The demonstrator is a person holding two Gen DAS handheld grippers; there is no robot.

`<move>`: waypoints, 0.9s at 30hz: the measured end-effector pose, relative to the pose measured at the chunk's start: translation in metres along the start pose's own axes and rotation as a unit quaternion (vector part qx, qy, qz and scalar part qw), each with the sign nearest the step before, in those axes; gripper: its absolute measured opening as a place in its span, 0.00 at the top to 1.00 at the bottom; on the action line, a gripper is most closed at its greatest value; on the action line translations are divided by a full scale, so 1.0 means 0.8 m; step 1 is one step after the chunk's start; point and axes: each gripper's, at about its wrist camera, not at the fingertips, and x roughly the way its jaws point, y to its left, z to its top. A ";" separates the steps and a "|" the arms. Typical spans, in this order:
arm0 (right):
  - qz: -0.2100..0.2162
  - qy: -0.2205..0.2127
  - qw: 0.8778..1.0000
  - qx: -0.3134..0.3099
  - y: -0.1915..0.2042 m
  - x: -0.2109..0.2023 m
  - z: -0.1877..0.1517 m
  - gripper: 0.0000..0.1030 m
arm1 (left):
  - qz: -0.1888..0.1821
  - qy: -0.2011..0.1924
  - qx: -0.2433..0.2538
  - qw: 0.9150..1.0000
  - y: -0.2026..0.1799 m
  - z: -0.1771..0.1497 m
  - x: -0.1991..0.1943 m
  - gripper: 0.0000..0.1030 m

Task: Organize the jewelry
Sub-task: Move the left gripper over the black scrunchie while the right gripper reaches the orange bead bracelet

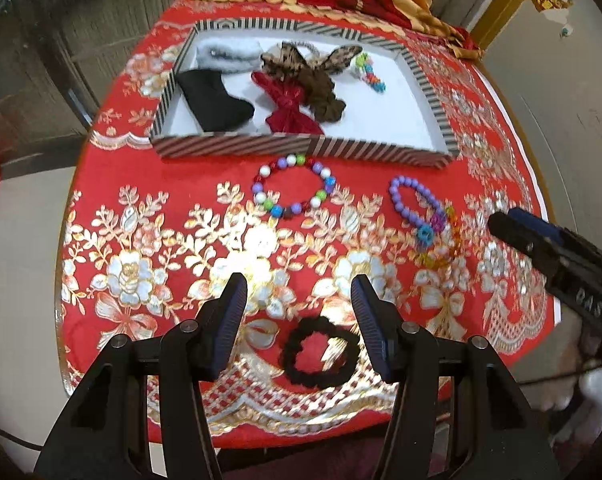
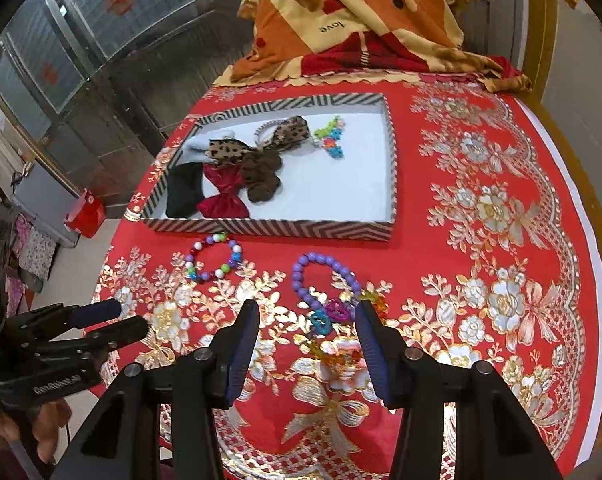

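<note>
Table: red cloth [image 1: 149, 168] with gold flowers fills both views.
Blanket: orange patchwork blanket [image 2: 357, 20], top centre.
Tray: striped tray [image 1: 301, 150], upper middle, holding bows and hair pieces.
Left gripper [image 1: 299, 294]: jaws wide apart, empty, over the black scrunchie [image 1: 319, 350], bottom centre.
Right gripper [image 2: 307, 320]: jaws open, gripping nothing, straddling the purple bracelet [image 2: 325, 280] and orange bracelet [image 2: 335, 354].
Beads: multicolour bracelet [image 1: 293, 188] just below the tray's front wall.

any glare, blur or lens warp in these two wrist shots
Left wrist view: glare blows out the gold flowers on the red tablecloth above the black scrunchie; the right gripper looks blurred. Both views: fisheye bows the striped tray, and dark vignette fills the corners.
</note>
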 end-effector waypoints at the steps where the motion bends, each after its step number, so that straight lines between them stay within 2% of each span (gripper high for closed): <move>1: 0.000 0.003 1.000 0.001 -0.004 0.003 -0.002 0.54 | -0.008 0.009 0.002 1.000 0.004 -0.002 0.002 0.48; 5: 0.002 0.012 1.000 -0.006 -0.012 0.014 -0.011 0.54 | -0.024 0.045 0.026 0.998 0.012 -0.018 0.015 0.44; 11: -0.013 0.029 0.999 -0.016 -0.029 0.037 -0.025 0.54 | 0.006 0.077 0.055 0.995 0.012 -0.042 0.045 0.44; 16: -0.021 0.032 0.999 -0.010 -0.049 0.045 -0.024 0.54 | 0.027 0.086 0.062 0.994 0.009 -0.050 0.060 0.44; 21: -0.005 0.028 1.000 -0.012 -0.054 0.051 -0.016 0.54 | 0.042 0.095 0.076 0.992 0.001 -0.060 0.075 0.44; 27: 0.017 0.041 0.999 0.017 -0.061 0.078 -0.009 0.54 | 0.056 0.102 0.083 0.990 -0.015 -0.066 0.093 0.44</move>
